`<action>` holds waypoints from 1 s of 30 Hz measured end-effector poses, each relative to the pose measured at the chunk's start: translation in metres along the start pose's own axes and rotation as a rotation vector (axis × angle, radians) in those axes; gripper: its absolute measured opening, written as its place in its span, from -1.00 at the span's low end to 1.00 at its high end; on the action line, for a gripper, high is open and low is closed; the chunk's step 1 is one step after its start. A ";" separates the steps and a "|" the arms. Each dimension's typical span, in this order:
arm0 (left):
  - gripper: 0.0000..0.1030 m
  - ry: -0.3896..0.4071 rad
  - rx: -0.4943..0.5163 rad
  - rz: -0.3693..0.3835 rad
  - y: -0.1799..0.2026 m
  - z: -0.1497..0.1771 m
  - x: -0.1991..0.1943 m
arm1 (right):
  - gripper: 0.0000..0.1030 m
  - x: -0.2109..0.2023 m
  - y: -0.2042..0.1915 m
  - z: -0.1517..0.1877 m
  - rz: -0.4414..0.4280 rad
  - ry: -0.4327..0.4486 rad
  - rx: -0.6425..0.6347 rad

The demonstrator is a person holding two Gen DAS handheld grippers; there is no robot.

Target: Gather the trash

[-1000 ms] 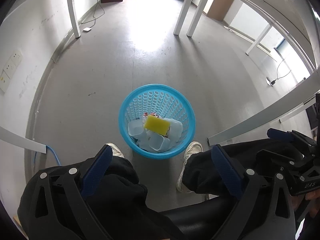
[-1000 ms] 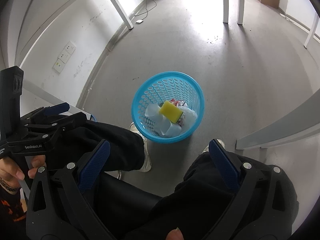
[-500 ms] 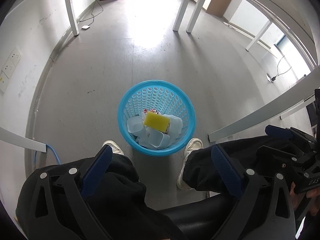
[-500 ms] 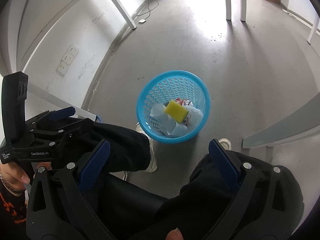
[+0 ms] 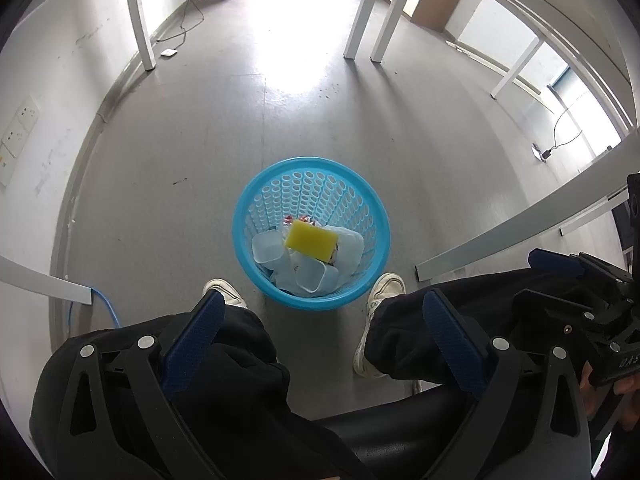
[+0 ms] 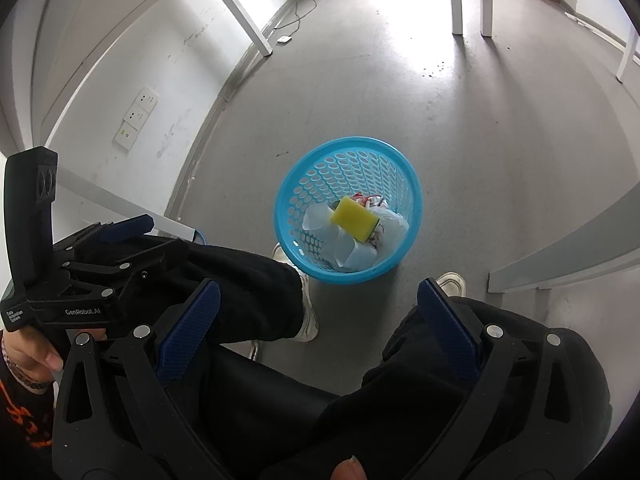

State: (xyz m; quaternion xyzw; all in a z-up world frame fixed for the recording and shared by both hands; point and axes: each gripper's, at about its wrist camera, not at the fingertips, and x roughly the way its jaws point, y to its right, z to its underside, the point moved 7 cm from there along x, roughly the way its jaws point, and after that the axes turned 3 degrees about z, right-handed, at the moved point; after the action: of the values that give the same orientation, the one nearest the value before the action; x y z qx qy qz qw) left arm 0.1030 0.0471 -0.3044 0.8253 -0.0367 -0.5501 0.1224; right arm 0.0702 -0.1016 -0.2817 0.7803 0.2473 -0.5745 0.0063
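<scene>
A blue perforated trash basket (image 5: 248, 216) stands on the grey floor between the person's feet; it also shows in the right wrist view (image 6: 288, 204). It holds a yellow sponge (image 5: 311, 241) (image 6: 354, 224) on top of several clear plastic cups (image 5: 267, 246) (image 6: 352, 254) and a crumpled wrapper. My left gripper (image 5: 320, 322) is open and empty, held high above the person's knees. My right gripper (image 6: 318, 314) is open and empty, also above the lap.
The person's black-trousered legs and white shoes (image 5: 386, 284) flank the basket. White table legs (image 5: 362, 12) stand farther off. A white wall with sockets (image 6: 138, 114) runs on the left. A blue cable (image 5: 104, 304) lies by a table edge. A cardboard box (image 5: 430, 2) is far back.
Both grippers have risen and drawn back a little, so the basket looks smaller and farther. Both stay open and empty.
</scene>
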 end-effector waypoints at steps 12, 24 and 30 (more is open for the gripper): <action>0.89 -0.012 0.010 0.003 0.001 0.002 0.004 | 0.84 0.002 0.002 -0.001 -0.014 -0.014 0.005; 0.89 -0.018 0.013 0.004 0.002 0.003 0.006 | 0.84 0.004 0.003 0.001 -0.025 -0.029 0.010; 0.89 -0.020 0.009 0.005 0.002 0.004 0.007 | 0.84 0.005 0.003 0.001 -0.026 -0.030 0.010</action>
State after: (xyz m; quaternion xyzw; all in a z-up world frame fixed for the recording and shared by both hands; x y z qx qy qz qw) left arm 0.1026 0.0436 -0.3115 0.8203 -0.0422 -0.5577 0.1197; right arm 0.0712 -0.1026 -0.2874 0.7684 0.2544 -0.5872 -0.0013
